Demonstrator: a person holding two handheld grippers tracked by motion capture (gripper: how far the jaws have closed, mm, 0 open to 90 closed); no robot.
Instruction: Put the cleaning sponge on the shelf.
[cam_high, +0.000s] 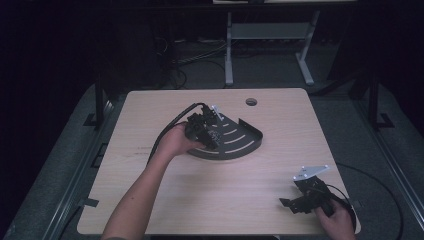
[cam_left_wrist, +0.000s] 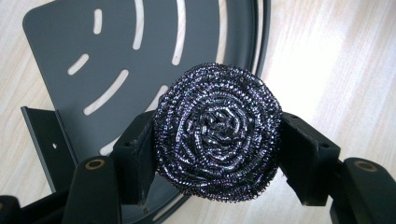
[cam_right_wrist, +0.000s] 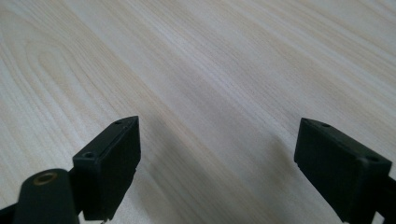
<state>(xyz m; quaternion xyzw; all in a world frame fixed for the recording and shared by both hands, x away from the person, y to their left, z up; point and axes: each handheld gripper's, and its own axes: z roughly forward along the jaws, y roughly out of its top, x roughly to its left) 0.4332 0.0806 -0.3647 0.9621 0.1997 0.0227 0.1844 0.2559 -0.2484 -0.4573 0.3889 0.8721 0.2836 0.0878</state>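
Note:
A round steel-wool scourer (cam_left_wrist: 218, 130) of dark, shiny coiled wire sits between the two jaws of my left gripper (cam_left_wrist: 215, 154), which is shut on it from both sides. It hangs over the curved edge of a dark slotted quarter-round tray (cam_left_wrist: 60, 42). From above, the left gripper (cam_high: 212, 137) with the scourer (cam_high: 215, 135) is over the tray (cam_high: 247, 142) near the middle of the table. My right gripper (cam_right_wrist: 217, 163) stands open over bare wood, nothing between its fingers. In the high view the right gripper (cam_high: 290, 204) is near the table's front right corner.
The light wooden table (cam_high: 150, 200) has a round cable hole (cam_high: 251, 102) at its back edge. Black cables trail from both grippers. A white desk frame (cam_high: 270, 35) stands on the dark floor beyond the table.

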